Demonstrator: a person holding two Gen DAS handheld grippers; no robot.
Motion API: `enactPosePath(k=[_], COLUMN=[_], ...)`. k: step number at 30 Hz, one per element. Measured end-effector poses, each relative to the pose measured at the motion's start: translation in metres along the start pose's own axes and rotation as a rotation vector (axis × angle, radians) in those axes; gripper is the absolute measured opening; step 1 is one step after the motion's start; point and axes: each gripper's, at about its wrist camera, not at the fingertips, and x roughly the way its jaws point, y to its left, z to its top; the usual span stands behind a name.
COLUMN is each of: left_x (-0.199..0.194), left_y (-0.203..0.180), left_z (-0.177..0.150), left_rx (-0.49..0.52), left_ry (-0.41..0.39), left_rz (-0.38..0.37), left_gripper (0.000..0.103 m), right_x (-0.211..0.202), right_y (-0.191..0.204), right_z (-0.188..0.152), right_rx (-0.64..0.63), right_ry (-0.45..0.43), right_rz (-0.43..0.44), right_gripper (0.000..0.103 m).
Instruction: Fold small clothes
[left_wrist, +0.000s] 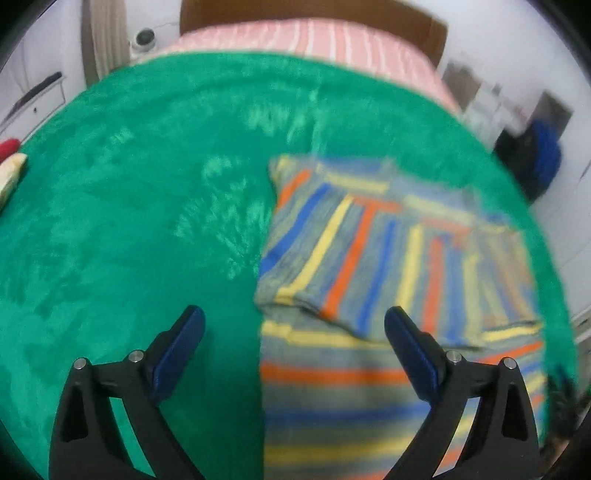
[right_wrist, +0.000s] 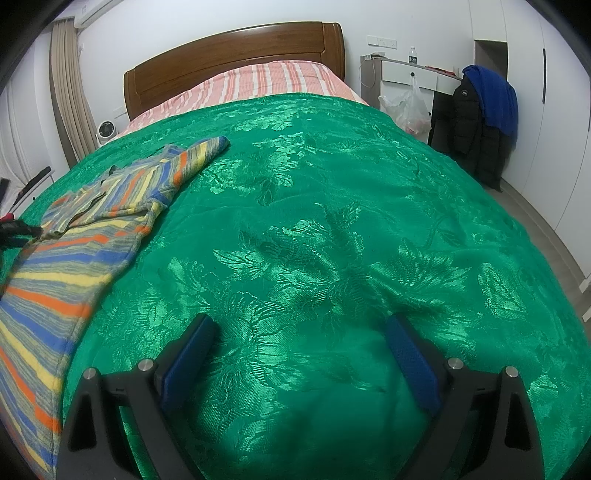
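In the left wrist view, the left gripper (left_wrist: 294, 323) is hanging with its two blue-padded fingers spread wide and nothing between them. It is hovering over the left edge of a striped sweater (left_wrist: 391, 258) lying on a green bedspread (left_wrist: 129, 221). The sweater is showing orange, blue and yellow stripes on grey, and a sleeve is lying folded across the body, its stripes running crosswise to those below. The picture is blurring toward the right side. A pink striped sheet (left_wrist: 314, 40) is showing beyond the bedspread, under a brown headboard (left_wrist: 295, 11).

In the right wrist view, the right gripper (right_wrist: 301, 328) is also standing wide open and empty, over bare bedspread (right_wrist: 332, 221) with a shiny leaf pattern. The sweater (right_wrist: 74, 240) is lying well to the left, one sleeve stretching out toward the headboard (right_wrist: 232, 55). A dark jacket with a blue garment (right_wrist: 487, 99) is hanging beside the white desk (right_wrist: 406, 74) at right.
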Motion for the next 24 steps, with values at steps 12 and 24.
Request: enactPosePath(k=[12, 24], left_x=[-0.019, -0.006], left_y=[0.093, 0.094], left_z=[-0.079, -0.105], left_rx=[-0.087, -0.027], left_ry=[-0.012, -0.094], left_rz=[0.123, 0.151], left_gripper=[0.102, 0.103], right_x=[0.000, 0.002], right_y=[0.000, -0.002], right_z=[0.000, 0.000], right_rx=[0.003, 0.009], right_ry=[-0.002, -0.001], right_rz=[0.004, 0.018], right_gripper=[0.094, 0.095])
